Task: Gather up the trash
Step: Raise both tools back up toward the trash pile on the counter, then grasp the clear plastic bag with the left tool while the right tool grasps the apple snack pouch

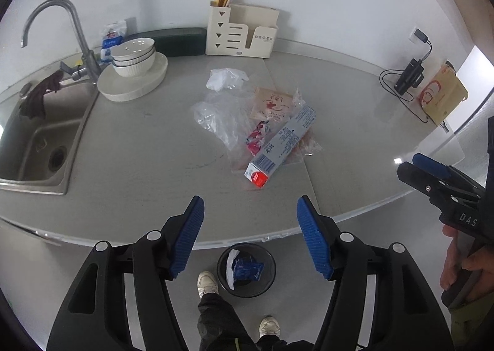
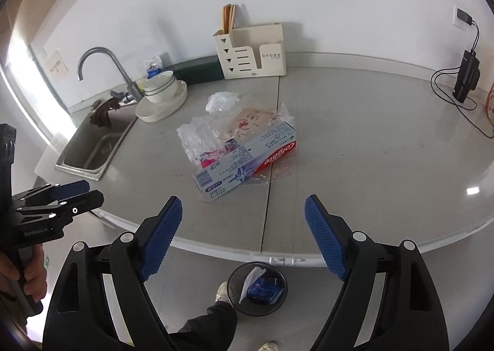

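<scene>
A heap of trash lies mid-counter: a toothpaste box (image 1: 279, 147) (image 2: 247, 162), clear plastic bags (image 1: 216, 119) (image 2: 197, 138), a crumpled white wrapper (image 1: 225, 77) (image 2: 220, 101), a beige paper packet (image 1: 271, 102) (image 2: 247, 119) and a small red wrapper (image 1: 257, 136). On the floor under the counter edge stands a black bin (image 1: 246, 270) (image 2: 257, 289) holding a blue packet and white paper. My left gripper (image 1: 250, 236) hangs open above the counter's front edge, nothing between its blue pads. My right gripper (image 2: 244, 238) (image 1: 423, 165) is open and empty too, to the right of the left one.
A sink (image 1: 40, 138) with a tap (image 1: 61, 27) sits at the left. Stacked bowls on a plate (image 1: 134, 70) stand beside it. A cream organiser with chopsticks (image 1: 240, 30) is against the wall. A black charger with cables (image 1: 409, 76) and a brown paper bag (image 1: 441, 94) are far right. The person's shoes (image 1: 207, 281) are beside the bin.
</scene>
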A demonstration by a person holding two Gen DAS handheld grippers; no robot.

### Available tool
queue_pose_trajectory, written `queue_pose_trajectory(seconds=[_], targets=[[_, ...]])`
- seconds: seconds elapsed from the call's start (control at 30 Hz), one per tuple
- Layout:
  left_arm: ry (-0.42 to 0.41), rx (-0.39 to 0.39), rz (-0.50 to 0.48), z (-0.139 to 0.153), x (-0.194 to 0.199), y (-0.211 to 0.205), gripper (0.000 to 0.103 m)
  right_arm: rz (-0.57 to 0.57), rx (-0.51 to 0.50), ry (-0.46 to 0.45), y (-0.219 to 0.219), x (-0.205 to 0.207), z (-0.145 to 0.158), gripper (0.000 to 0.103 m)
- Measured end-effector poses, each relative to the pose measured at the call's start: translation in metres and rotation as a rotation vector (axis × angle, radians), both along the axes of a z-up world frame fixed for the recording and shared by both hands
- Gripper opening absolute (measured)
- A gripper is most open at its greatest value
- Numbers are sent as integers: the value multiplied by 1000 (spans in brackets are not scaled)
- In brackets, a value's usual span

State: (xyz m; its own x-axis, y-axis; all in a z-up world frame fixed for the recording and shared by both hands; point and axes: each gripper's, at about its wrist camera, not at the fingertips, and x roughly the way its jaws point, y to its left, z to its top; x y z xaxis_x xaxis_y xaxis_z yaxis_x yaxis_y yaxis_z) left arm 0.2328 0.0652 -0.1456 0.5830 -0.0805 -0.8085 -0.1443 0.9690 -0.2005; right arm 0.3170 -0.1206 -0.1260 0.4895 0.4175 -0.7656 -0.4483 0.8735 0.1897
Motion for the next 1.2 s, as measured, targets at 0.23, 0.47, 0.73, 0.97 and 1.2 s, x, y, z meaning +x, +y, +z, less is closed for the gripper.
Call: queue_pose_trajectory(seconds=[0.23, 0.47, 0.73, 0.97, 1.2], targets=[[17, -23, -108, -15, 61, 45, 63, -33, -60, 11, 52, 60, 1, 82], [55, -62, -119, -27, 99, 74, 63, -57, -82, 88, 81, 105, -13, 82], [105, -92, -99, -51, 126, 88, 63, -46, -101, 177, 100, 152, -41, 82], [131, -122, -68, -64, 151, 95, 63, -27, -124, 281, 110, 178, -73, 69], [160, -137, -61, -79, 177, 98, 63, -13, -108, 369, 114, 191, -97, 54]])
